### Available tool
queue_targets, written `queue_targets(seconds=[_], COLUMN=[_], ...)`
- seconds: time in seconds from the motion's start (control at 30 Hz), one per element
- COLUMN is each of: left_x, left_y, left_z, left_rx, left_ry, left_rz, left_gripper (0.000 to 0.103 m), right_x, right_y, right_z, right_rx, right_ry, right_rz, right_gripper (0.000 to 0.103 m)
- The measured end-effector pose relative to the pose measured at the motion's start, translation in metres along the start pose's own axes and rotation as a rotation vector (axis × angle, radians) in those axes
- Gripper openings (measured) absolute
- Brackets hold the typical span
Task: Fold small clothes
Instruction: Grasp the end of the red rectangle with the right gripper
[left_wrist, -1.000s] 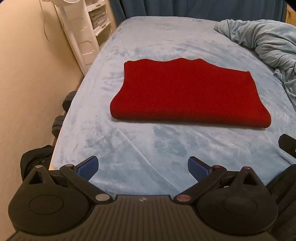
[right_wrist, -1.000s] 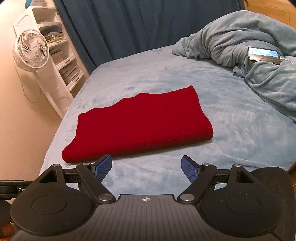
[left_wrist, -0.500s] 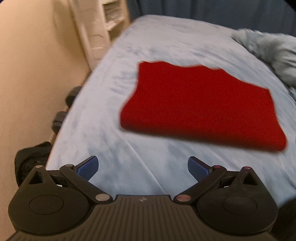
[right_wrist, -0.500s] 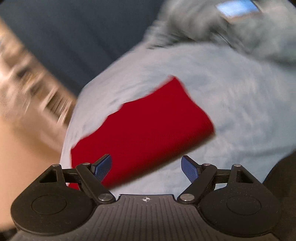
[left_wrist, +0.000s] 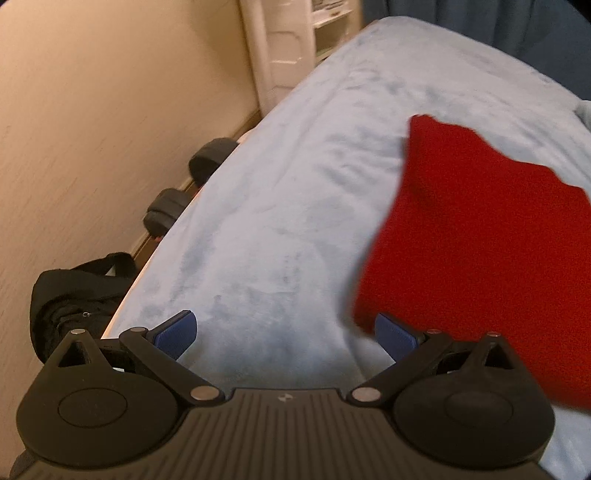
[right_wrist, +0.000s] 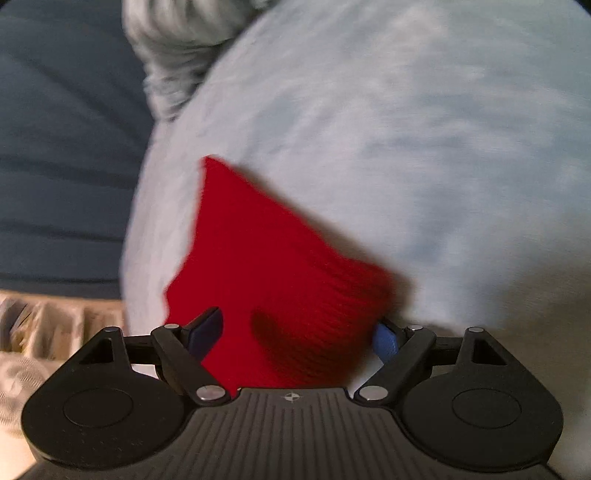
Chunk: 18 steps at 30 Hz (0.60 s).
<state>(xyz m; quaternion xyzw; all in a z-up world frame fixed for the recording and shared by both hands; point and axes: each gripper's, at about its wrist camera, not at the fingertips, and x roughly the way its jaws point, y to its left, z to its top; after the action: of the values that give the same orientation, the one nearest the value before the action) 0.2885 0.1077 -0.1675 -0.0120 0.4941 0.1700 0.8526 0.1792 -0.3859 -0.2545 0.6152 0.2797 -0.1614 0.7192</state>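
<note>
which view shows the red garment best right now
The left wrist view: the folded red garment shows most of its top and its left edge, only mildly blurred. The right wrist view is closer and blurrier, with the open right hand-held gripper covering the near end.

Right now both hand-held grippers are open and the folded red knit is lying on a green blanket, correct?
Not quite: the blanket under the folded red knit is light blue, not green, as the left wrist view shows. The rest holds: the left hand-held gripper and the right hand-held gripper are both open, and the knit lies on the blanket.
</note>
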Motion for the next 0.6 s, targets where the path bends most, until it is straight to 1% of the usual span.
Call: queue_targets(seconds=[0.03,0.07,0.13,0.2,0.27,0.33,0.4,0.47,0.5,0.57,0.6], left_x=[0.006,0.010,0.020,0.031,0.040,0.047,0.053,0.056,0.057,0.058,0.058], left_y=[0.001,0.004,0.007,0.010,0.015,0.020,0.027,0.033,0.034,0.034,0.035], left_z=[0.001,0.000,-0.001,-0.002,-0.006,-0.009,-0.012,-0.014,-0.013,-0.008,-0.007], left_rx=[0.000,0.001,-0.004,-0.009,-0.029,-0.057,-0.093,-0.120,-0.128,-0.130,-0.131], left_ry=[0.006,0.011,0.021,0.027,0.029,0.021,0.008,0.002,0.004,0.012,0.018], left_rz=[0.012,0.018,0.025,0.022,-0.005,-0.037,-0.075,-0.093,-0.093,-0.086,-0.087], left_gripper=[0.103,0.103,0.103,0.103,0.103,0.103,0.103,0.103,0.103,0.103,0.103], right_x=[0.001,0.001,-0.003,-0.003,0.004,0.009,0.011,0.012,0.010,0.005,0.005], right_y=[0.005,0.011,0.023,0.028,0.024,0.021,0.032,0.055,0.074,0.109,0.134], right_z=[0.000,0.001,0.002,0.000,0.001,0.001,0.001,-0.001,-0.003,-0.015,-0.025], right_rx=[-0.019,-0.049,-0.114,-0.166,-0.186,-0.173,-0.190,-0.255,-0.307,-0.452,-0.551], right_ry=[-0.005,-0.017,-0.024,-0.026,-0.015,-0.006,-0.005,-0.008,-0.019,-0.056,-0.089], right_rz=[0.023,0.022,0.016,-0.035,-0.132,-0.177,-0.222,-0.293,-0.326,-0.360,-0.378], right_gripper=[0.025,0.018,0.017,0.017,0.017,0.017,0.017,0.017,0.016,0.016,0.016])
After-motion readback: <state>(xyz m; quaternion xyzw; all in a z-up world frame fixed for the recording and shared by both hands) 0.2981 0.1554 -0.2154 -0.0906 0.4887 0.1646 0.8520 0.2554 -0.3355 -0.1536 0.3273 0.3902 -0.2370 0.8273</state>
